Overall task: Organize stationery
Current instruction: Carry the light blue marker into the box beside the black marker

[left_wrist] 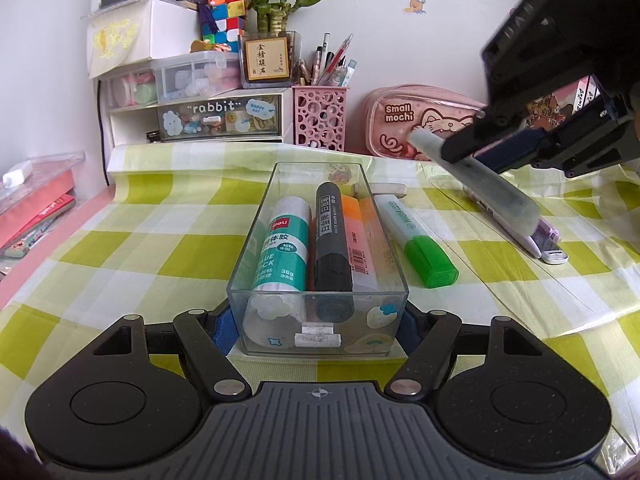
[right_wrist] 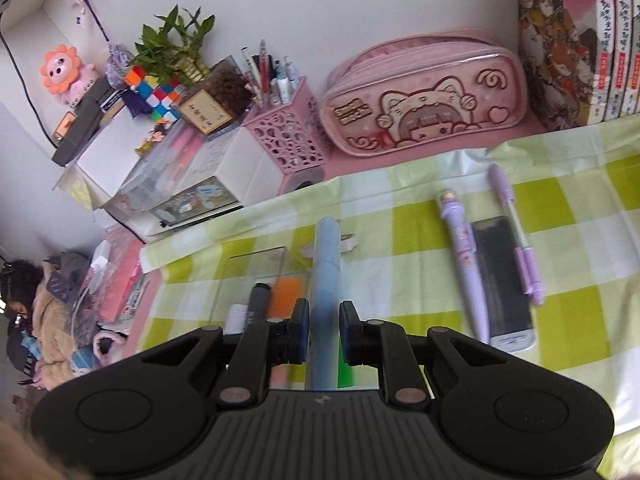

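Two grippers grasp things: the left gripper [left_wrist: 318,320] clamps the clear box [left_wrist: 318,264]; at two o'clock, the right gripper [right_wrist: 323,334] pinches a blurred pale-blue marker [right_wrist: 326,280], its label unreadable.

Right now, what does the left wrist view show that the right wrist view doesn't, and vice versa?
Left wrist only: the left gripper clamped on the near end of the clear box, the glue stick label, and the whole green highlighter on the cloth beside the box.

Right wrist only: the stack of books, the orange toy, and the dark flat case between two purple pens.

Both: the right gripper shut on a pale blue pen, the pink pencil case, the pink pen cup and the plant.
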